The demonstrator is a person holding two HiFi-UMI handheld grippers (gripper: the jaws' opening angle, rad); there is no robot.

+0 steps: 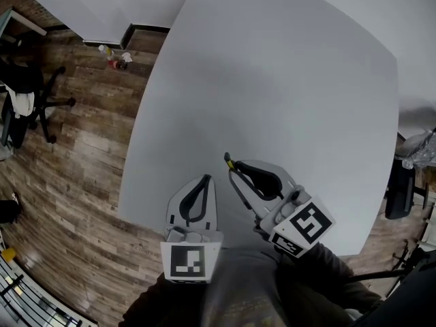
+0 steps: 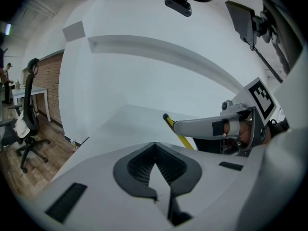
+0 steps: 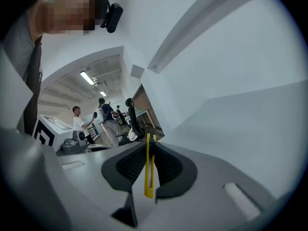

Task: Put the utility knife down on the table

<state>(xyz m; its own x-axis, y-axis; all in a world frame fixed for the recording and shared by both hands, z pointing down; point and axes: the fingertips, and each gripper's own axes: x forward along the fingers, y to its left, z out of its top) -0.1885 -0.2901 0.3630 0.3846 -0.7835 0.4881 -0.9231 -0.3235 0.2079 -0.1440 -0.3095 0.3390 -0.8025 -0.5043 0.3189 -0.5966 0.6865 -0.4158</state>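
Sleeves of dark cloth (image 1: 334, 278) are seen nearest, at the bottom of the head view, with a two-jaw gripper held out from each. The left gripper (image 1: 206, 180), pale grey with black ribbed pads, is held over the near edge of the broad pale grey table (image 1: 286, 80). Its jaws are closed tip to tip and nothing is gripped between them.

Just beside it, the right gripper (image 1: 240, 167), of the same make, is clamped on a slim yellow utility knife (image 1: 229, 161) with a black end. The knife is pinched edge-on between the pads. Its black end is pointed away from the person and out past the jaw tips, over the table close to the near edge. Whether the surface is touched cannot be told; in the left gripper view the knife appears to be lifted clear.

Beyond the table's left edge, a brown wood-plank floor (image 1: 75, 182) and a black office chair (image 1: 24, 90) are seen.

The putting-down step is judged to be in hand but not yet done, since the knife is gripped. For the next move, the right gripper would need to be lowered until the knife lies flat on the table, and only then should the jaws be parted and drawn back. The left gripper is not called for.
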